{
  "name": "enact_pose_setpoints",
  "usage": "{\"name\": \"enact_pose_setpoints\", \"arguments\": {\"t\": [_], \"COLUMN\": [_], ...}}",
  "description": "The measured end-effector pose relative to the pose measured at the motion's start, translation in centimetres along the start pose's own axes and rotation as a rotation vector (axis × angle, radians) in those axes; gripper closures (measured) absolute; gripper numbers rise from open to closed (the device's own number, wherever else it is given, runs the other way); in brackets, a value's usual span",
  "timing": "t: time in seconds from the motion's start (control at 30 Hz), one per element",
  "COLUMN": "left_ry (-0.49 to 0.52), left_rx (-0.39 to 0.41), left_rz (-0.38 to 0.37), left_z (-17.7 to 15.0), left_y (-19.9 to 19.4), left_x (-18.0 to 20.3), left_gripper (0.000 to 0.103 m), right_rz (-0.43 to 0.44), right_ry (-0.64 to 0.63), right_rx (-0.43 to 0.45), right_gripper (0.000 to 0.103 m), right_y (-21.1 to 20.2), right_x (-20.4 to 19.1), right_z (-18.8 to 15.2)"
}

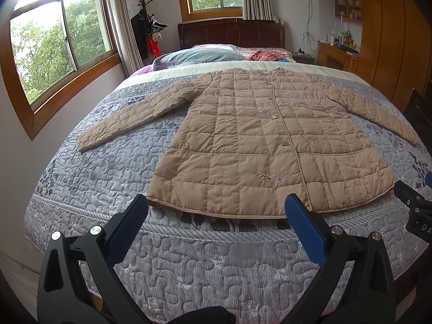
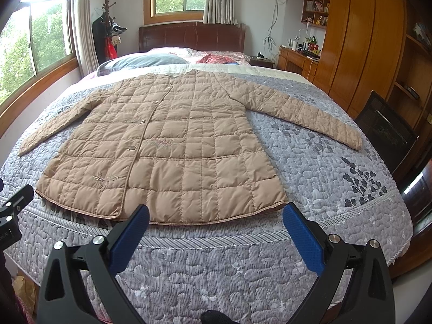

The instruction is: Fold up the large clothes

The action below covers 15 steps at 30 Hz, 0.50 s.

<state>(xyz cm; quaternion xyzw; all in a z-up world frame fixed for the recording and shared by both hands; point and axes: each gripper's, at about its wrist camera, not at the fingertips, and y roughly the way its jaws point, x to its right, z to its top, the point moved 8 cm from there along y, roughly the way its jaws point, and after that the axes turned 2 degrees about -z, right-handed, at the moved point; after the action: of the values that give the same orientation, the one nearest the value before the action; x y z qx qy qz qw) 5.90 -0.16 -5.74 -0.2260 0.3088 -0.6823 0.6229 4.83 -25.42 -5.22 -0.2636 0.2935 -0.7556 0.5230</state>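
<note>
Spread flat, front up, on the grey quilted bedspread (image 1: 89, 178) of the bed: a large tan quilted padded coat (image 1: 259, 145), both sleeves angled outward, hem toward the foot of the bed, collar toward the dark wooden headboard (image 1: 230, 33). Fastened down the centre placket, small embroidered motifs on the front panels.

Left gripper (image 1: 217, 205) spread wide, holding nothing, hovering just short of the hem above the bedspread. Right gripper (image 2: 216, 213) likewise spread wide and empty, near the hem's right portion; its black body (image 1: 413, 205) also visible at the edge of the left wrist view.

Likely handling: light for its size, soft and puffy, springy rather than stiff, with a smooth shell that could slip between the blue pads. Probably bulky at any fold, so a deep pinch on a stitched edge seems safer than on a padded square. Sensible holds: the cuff of the left sleeve (image 1: 91, 143) and the cuff of the right sleeve (image 2: 351, 141) for folding inward, then the two hem corners to carry the bottom toward the collar.

Writing: only a partial "DA" on the right gripper's body in the left view; no garment label readable.
</note>
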Motion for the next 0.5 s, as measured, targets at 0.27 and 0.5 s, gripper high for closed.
{"name": "enact_pose_setpoints", "arguments": {"t": [0.27,0.5], "left_ry": [0.000,0.001], "left_rx": [0.000,-0.001], "left_rz": [0.000,0.001], "left_z": [0.04,0.04], "left_y": [0.08,0.08], "left_x": [0.10,0.11], "left_gripper": [0.003,0.003], "right_rz": [-0.001,0.001], "right_ry": [0.001,-0.002], "right_rx": [0.000,0.000], "right_gripper": [0.004,0.004], "right_y": [0.01,0.07], "right_x": [0.02,0.00], "right_z": [0.00,0.00]}}
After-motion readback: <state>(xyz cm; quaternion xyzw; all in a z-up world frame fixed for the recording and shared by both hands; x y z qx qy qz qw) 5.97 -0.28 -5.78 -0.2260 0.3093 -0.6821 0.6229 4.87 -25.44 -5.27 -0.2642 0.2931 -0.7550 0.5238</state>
